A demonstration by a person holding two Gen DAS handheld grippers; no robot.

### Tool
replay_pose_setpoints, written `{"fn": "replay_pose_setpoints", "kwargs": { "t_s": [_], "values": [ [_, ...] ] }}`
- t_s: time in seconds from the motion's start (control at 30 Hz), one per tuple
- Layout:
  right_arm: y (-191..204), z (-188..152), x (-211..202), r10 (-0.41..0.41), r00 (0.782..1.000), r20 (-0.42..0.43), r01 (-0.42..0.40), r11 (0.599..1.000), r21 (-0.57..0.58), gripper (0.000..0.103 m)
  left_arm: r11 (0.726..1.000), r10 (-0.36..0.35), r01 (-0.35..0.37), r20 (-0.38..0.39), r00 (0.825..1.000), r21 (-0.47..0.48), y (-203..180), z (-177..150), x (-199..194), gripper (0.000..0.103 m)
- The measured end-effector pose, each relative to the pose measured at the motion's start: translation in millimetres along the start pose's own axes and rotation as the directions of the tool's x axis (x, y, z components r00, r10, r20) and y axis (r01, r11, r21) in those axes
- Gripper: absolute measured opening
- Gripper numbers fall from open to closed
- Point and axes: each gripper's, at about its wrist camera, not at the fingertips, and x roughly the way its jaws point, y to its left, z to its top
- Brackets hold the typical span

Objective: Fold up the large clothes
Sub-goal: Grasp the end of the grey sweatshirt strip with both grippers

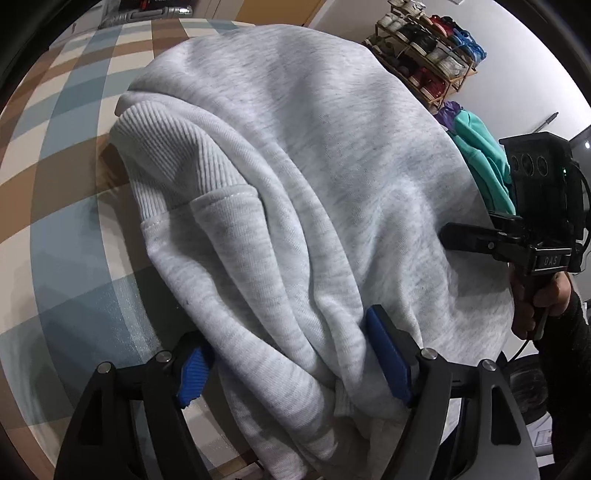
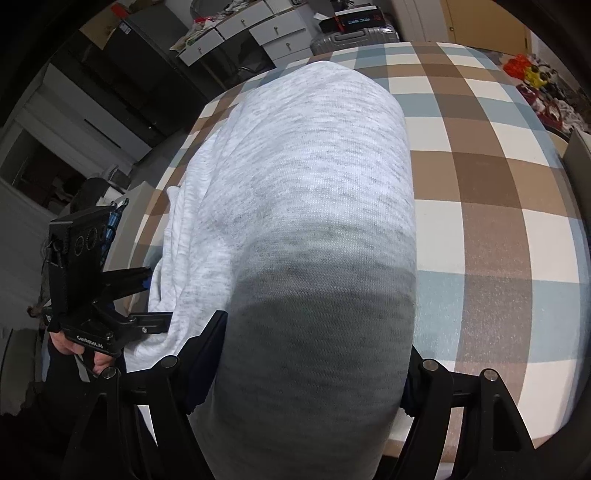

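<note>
A light grey sweatshirt (image 1: 295,147) lies in a long bundle on the checked tablecloth (image 1: 66,221), its ribbed hem (image 1: 166,158) showing on the left. My left gripper (image 1: 291,363) has its blue pads (image 1: 388,354) closed on a thick bunch of the near edge. In the right wrist view the sweatshirt (image 2: 303,166) fills the whole gap of my right gripper (image 2: 314,350), hiding its pads, and rises toward the camera. Each tool shows in the other's view, held by a hand: the right gripper (image 1: 480,236) at the fabric's right edge, the left gripper (image 2: 151,297) at its left edge.
The tablecloth (image 2: 480,184) stretches bare to the right of the bundle. A teal garment (image 1: 480,158) lies past the table's edge, below a shoe rack (image 1: 424,40). A suitcase (image 2: 354,37) and white drawers (image 2: 258,29) stand beyond the far edge, with bright toys (image 2: 532,70) at the right.
</note>
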Motion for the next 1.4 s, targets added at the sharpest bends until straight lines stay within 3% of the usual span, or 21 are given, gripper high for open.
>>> {"fn": "replay_pose_setpoints", "kwargs": {
  "t_s": [0.17, 0.33, 0.53, 0.7, 0.77, 0.87, 0.93, 1.03, 1.2, 1.3, 1.33, 1.4],
  "values": [
    [-0.7, -1.5, -4.8, 0.016, 1.000, -0.002, -0.016, 0.999, 0.052, 0.074, 0.988, -0.135, 0.132, -0.030, 0.990, -0.081, 19.9, 3.0, 0.4, 0.057],
    [-9.3, 0.3, -17.5, 0.131, 0.991, -0.025, -0.127, 0.983, 0.133, 0.069, 0.956, -0.247, 0.240, -0.023, 0.969, -0.171, 39.7, 6.8, 2.1, 0.049],
    [-18.3, -0.3, -19.5, 0.185, 0.982, -0.044, -0.175, 0.970, 0.169, 0.067, 0.964, -0.230, 0.224, -0.022, 0.973, -0.142, 35.6, 10.2, 6.9, 0.055],
    [-13.6, -0.3, -16.8, 0.150, 0.987, -0.048, -0.142, 0.979, 0.146, 0.066, 0.963, -0.231, 0.225, -0.026, 0.973, -0.150, 30.2, 14.2, 11.6, 0.054],
    [-6.4, -0.2, -20.4, 0.120, 0.992, -0.042, -0.114, 0.985, 0.130, 0.065, 0.958, -0.252, 0.246, -0.024, 0.967, -0.150, 30.4, 15.5, 11.0, 0.046],
    [7.3, -3.3, -29.5, 0.089, 0.996, -0.011, -0.088, 0.993, 0.083, 0.063, 0.929, -0.329, 0.325, 0.006, 0.944, -0.178, 28.9, 19.7, 10.3, 0.038],
    [16.5, -5.8, -38.3, 0.076, 0.997, 0.013, -0.076, 0.996, 0.050, 0.061, 0.933, -0.326, 0.322, -0.003, 0.945, -0.160, 22.9, 21.7, 13.4, 0.036],
    [25.8, -8.4, -52.7, 0.065, 0.996, 0.053, -0.067, 0.998, 0.023, 0.058, 0.924, -0.361, 0.360, 0.011, 0.932, -0.127, 10.5, 27.0, 11.6, 0.031],
    [24.2, -11.1, -61.5, 0.057, 0.993, 0.100, -0.057, 0.998, -0.008, 0.058, 0.927, -0.363, 0.363, 0.017, 0.931, -0.098, -7.3, 37.6, 20.5, 0.031],
    [7.1, -16.2, -54.5, 0.063, 0.994, 0.088, -0.068, 0.996, 0.056, 0.057, 0.944, -0.315, 0.312, -0.015, 0.949, -0.103, -6.0, 43.9, 34.8, 0.031],
    [2.3, -17.7, -56.5, 0.063, 0.995, 0.084, -0.068, 0.996, 0.065, 0.057, 0.950, -0.292, 0.287, -0.029, 0.956, -0.123, -3.7, 45.3, 39.2, 0.036],
    [-8.8, -21.3, -54.8, 0.079, 0.993, 0.084, -0.086, 0.993, 0.085, 0.057, 0.936, -0.293, 0.279, -0.037, 0.955, -0.213, 7.1, 47.3, 42.8, 0.049]
  ]
}}
